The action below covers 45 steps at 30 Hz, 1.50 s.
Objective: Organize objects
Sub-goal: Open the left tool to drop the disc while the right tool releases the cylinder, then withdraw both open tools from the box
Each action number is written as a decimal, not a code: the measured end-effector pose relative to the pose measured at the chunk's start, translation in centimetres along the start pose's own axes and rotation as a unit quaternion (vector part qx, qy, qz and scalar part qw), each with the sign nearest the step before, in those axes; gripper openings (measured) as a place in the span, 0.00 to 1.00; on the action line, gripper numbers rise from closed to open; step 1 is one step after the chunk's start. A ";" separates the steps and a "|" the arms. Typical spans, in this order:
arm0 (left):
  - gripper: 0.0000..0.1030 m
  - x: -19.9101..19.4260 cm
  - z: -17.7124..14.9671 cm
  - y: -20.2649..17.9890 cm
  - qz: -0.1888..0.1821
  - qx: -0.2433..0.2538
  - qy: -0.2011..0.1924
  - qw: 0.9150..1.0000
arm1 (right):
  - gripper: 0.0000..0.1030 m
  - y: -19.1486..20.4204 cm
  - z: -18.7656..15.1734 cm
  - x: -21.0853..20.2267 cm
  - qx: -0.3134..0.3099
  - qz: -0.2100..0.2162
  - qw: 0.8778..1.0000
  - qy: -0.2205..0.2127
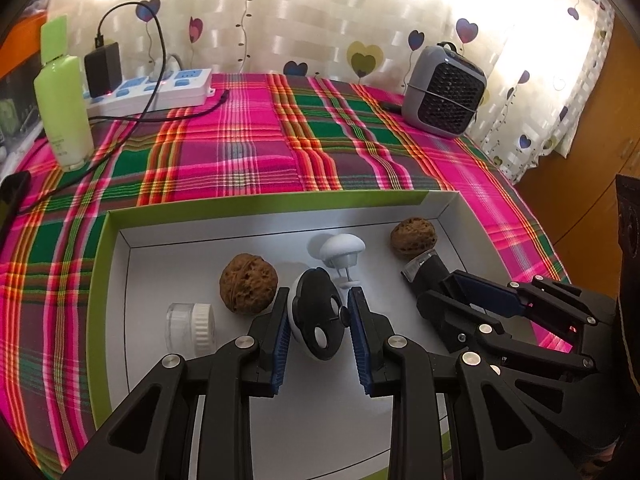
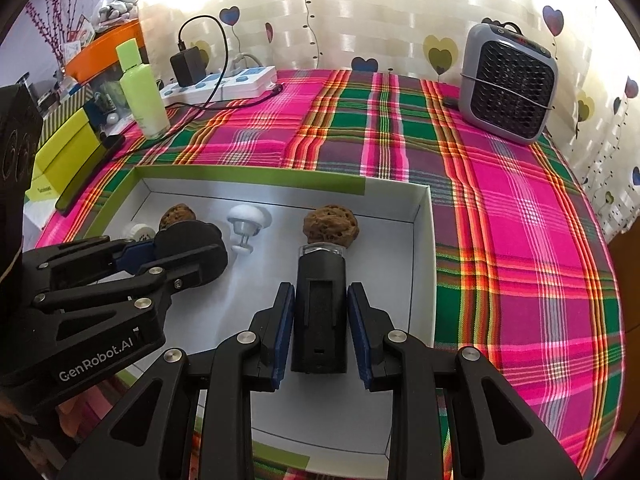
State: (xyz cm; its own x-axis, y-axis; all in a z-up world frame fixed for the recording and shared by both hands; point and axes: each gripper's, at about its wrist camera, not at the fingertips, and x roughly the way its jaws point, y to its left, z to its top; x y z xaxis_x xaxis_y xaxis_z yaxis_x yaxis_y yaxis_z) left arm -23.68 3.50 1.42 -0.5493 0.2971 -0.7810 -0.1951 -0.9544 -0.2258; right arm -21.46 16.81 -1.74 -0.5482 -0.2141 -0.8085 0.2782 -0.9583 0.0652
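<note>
1. Cardboard forms the shallow tray [image 1: 120, 264], white inside with a green rim, lying on the plaid-covered desk [image 1: 248, 148].
2. We see our left tongs [image 1: 318, 320] pinching a round black-and-white gadget [image 1: 316, 312], smooth plastic, its disc face on edge above the tray floor.
3. Our right tongs [image 2: 320, 326] pinch a boxy black cylinder [image 2: 320, 304] with a clear end, its long axis pointing away towards a wrinkled walnut [image 2: 330, 222].
4. A second walnut [image 1: 248, 282], a ribbed little jar [image 1: 191, 326] and a white mushroom-shaped knob [image 1: 343, 252] lie in the tray.
</note>
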 end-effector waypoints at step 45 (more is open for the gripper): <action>0.45 -5.6 -3.4 -0.9 0.027 0.008 -0.037 0.999 | 0.46 0.7 -2.1 -4.0 0.026 -0.008 0.999 -0.036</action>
State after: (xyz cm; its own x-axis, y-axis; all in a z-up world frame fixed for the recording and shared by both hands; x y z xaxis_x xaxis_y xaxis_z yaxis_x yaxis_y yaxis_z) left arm -17.64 2.54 4.02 -0.6183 0.2465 -0.7463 -0.1762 -0.9689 -0.1740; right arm -17.41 17.40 0.35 -0.6085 -0.2108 -0.7650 0.2291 -0.9697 0.0850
